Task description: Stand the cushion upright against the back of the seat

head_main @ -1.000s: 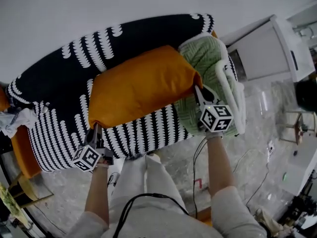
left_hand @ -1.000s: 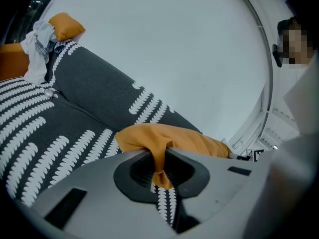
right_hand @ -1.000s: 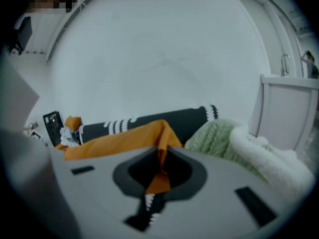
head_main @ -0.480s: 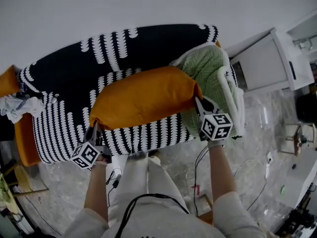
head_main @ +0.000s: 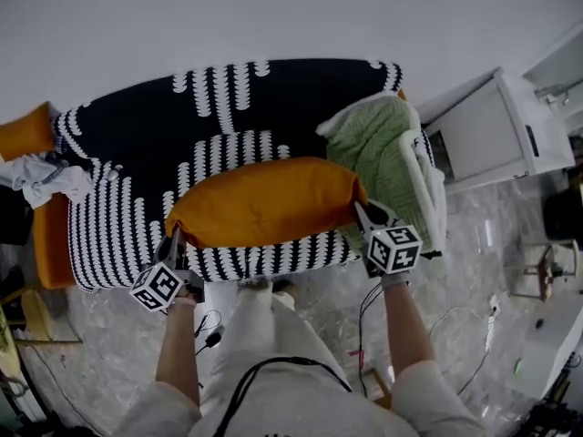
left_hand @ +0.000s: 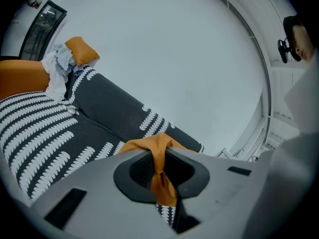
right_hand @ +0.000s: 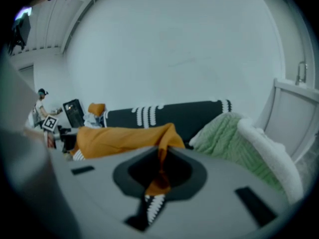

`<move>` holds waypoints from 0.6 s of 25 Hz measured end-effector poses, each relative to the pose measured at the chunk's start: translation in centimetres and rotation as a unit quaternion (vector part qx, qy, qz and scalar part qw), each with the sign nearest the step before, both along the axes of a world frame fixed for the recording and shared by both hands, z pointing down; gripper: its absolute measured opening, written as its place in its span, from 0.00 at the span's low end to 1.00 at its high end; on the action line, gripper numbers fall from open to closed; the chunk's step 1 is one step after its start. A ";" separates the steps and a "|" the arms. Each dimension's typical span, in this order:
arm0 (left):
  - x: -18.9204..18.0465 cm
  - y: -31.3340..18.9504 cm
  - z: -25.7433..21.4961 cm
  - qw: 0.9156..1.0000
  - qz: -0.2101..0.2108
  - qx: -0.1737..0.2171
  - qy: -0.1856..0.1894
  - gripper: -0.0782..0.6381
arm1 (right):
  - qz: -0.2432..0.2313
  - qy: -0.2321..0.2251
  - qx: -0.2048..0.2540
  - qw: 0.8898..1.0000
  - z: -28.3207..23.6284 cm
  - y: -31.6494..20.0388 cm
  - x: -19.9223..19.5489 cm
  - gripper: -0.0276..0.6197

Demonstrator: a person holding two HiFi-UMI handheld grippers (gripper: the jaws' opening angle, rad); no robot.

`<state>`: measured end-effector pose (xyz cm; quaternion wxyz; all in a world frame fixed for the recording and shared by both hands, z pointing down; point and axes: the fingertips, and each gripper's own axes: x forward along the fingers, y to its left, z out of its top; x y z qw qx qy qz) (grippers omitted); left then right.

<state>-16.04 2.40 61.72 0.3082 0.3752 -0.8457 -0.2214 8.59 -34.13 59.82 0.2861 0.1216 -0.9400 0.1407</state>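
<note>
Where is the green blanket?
In the head view the blanket lies on the right end of the sofa, just right of the cushion and left of the cabinet.

The cushion hides part of the sofa seat beneath it.

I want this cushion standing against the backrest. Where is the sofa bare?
Bare seat runs along the backrest, from the white cloth at the left end to the green blanket at the right, behind the held cushion. The ends are crowded: blanket right, cloth and small orange pillow left.
</note>
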 end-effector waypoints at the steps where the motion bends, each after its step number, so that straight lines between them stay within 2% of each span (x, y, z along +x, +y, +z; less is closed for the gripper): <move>1: 0.2 0.2 -0.3 1.000 -0.002 0.002 -0.001 0.18 | -0.003 0.000 -0.001 1.000 -0.1 0.2 0.1 0.10; 10: 0.2 2.5 -1.7 1.000 -0.025 0.016 -0.009 0.18 | -0.033 0.003 0.003 0.999 -0.8 2.1 -0.5 0.10; 15: -1.0 3.3 -2.2 0.999 -0.034 0.019 -0.012 0.18 | -0.038 0.002 0.000 0.999 -0.9 2.9 -2.0 0.10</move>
